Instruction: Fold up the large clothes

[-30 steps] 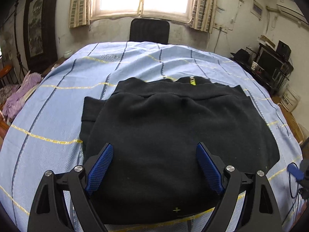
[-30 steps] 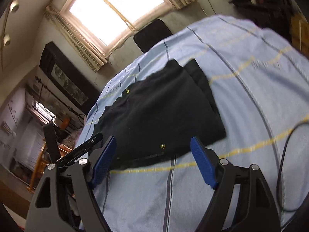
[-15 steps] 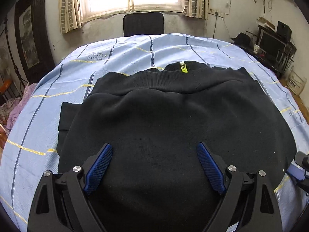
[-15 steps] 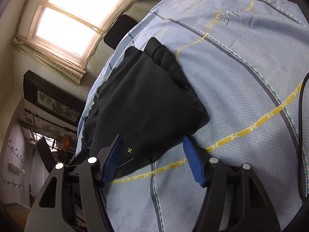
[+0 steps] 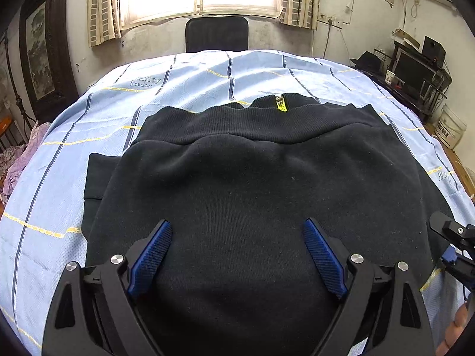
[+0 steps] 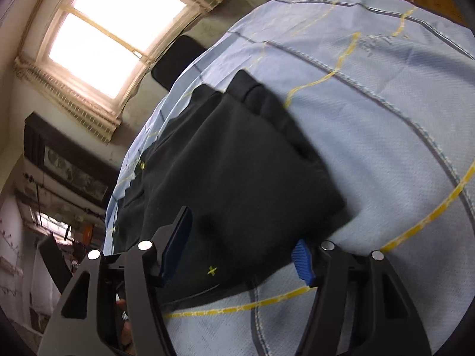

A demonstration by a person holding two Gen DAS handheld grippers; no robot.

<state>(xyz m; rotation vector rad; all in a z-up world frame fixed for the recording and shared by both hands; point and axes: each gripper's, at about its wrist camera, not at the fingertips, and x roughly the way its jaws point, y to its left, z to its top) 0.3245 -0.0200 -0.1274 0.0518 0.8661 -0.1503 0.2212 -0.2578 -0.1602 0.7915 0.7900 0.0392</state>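
A black sweater (image 5: 255,195) lies folded on the light blue checked sheet (image 5: 89,118), its ribbed hem and a yellow zipper tab (image 5: 280,105) at the far side. My left gripper (image 5: 237,255) is open, low over the sweater's near part, with the cloth between its blue pads. The sweater also shows in the right wrist view (image 6: 237,163). My right gripper (image 6: 242,246) is open and tilted, its pads either side of the sweater's near right corner. The right gripper also shows at the right edge of the left wrist view (image 5: 454,243).
A black chair back (image 5: 216,34) stands behind the table under the window. A purple cloth (image 5: 14,160) lies off the left edge. Shelves with a monitor (image 5: 415,71) and a white bucket (image 5: 449,127) stand at the right.
Both grippers have moved forward and down onto the sweater. The right gripper has tilted and now straddles the near right corner. Both stay open.
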